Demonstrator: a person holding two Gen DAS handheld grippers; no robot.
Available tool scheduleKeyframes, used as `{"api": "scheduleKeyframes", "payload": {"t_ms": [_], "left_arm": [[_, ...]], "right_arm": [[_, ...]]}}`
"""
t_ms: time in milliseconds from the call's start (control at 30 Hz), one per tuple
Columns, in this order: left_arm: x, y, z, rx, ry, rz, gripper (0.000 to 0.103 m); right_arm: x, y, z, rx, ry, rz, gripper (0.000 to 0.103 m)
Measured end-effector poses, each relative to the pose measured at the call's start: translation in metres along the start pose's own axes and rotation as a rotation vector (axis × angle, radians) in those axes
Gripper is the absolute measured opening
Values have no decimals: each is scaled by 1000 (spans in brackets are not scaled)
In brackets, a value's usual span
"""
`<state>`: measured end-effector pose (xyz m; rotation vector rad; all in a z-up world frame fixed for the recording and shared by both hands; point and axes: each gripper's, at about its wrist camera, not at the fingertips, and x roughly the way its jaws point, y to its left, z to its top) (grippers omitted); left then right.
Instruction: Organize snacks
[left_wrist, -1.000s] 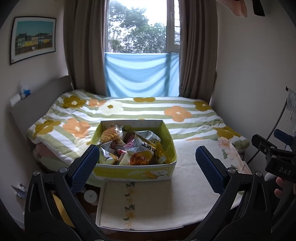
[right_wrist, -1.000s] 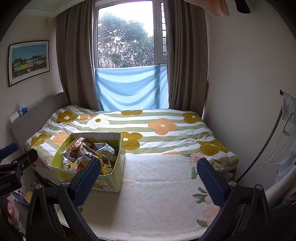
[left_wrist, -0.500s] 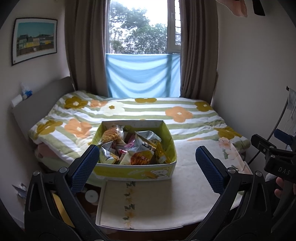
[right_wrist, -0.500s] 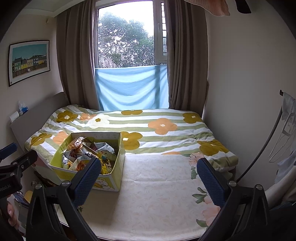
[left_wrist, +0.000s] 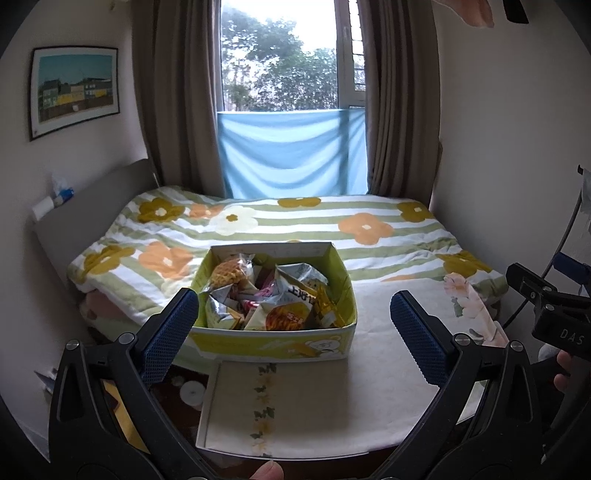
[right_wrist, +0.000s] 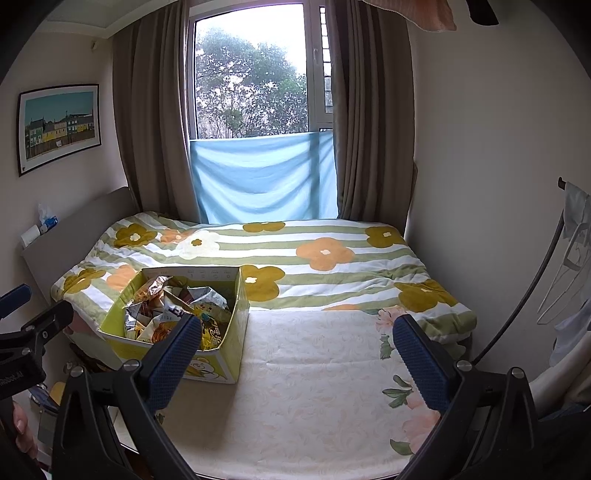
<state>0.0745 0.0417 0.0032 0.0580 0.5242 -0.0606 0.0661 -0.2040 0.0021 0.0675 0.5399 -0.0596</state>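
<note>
A yellow-green cardboard box (left_wrist: 273, 341) stands on the bed's near part, full of several crinkled snack packets (left_wrist: 275, 295). It also shows at the left in the right wrist view (right_wrist: 229, 347), with the snack packets (right_wrist: 173, 310) inside. My left gripper (left_wrist: 293, 321) is open and empty, hanging in front of the box and short of it. My right gripper (right_wrist: 297, 349) is open and empty, above the bare mattress to the right of the box. Each gripper's body shows at the edge of the other's view.
A flowered striped quilt (left_wrist: 280, 225) covers the far bed. A cream floral mattress sheet (right_wrist: 314, 387) lies in front. A flat cream lid or board (left_wrist: 280, 402) lies before the box. A headboard (left_wrist: 92, 206) is left, a wall right, window and curtains behind.
The left wrist view has shifted slightly, the room sliding a little right and down. Both grippers stay open and nothing has been taken hold of.
</note>
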Motion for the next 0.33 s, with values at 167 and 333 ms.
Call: {"api": "scheduleKeyframes", "payload": {"t_ms": [167,333], "left_arm": [[4,-9,0,8,10,19,103],[7,-16,-6,-5,-2,19,103]], "right_arm": [[2,-1,0,0,8,6,103],[11,-6,-1,-12,22,23,103]]}}
